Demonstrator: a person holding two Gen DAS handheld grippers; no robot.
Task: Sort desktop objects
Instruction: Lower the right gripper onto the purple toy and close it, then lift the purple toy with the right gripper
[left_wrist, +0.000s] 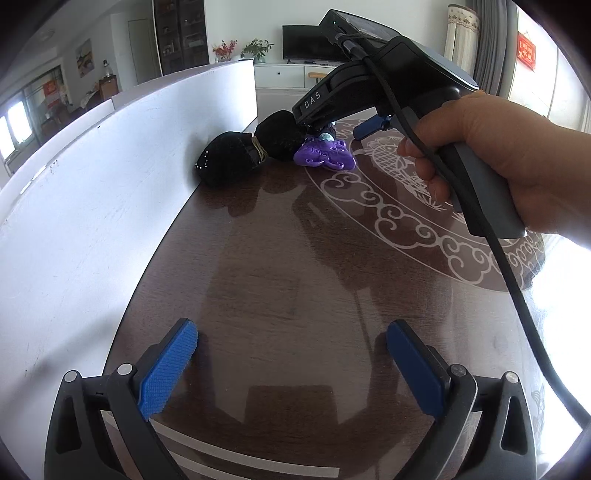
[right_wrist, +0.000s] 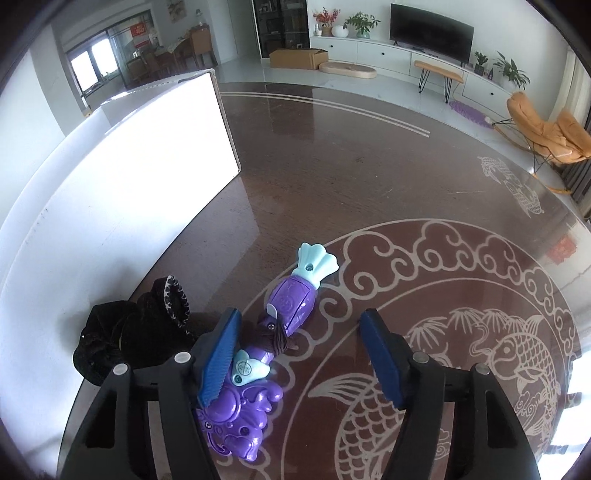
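Note:
A purple toy with pale blue parts (right_wrist: 258, 354) lies on the dark table between and under my right gripper's fingers; it also shows in the left wrist view (left_wrist: 325, 153). My right gripper (right_wrist: 301, 360) is open, its left finger (right_wrist: 219, 354) beside the toy, not closed on it. The right gripper body (left_wrist: 373, 77) is seen held in a hand above the toy. A black fabric pouch (right_wrist: 129, 332) lies left of the toy against the white box; it also shows in the left wrist view (left_wrist: 251, 151). My left gripper (left_wrist: 291, 360) is open and empty over the near table.
A large white box (left_wrist: 92, 192) stands along the table's left side, also visible in the right wrist view (right_wrist: 147, 155). The brown table (right_wrist: 351, 166) has a white fish-and-cloud pattern (right_wrist: 480, 332). A living room lies beyond.

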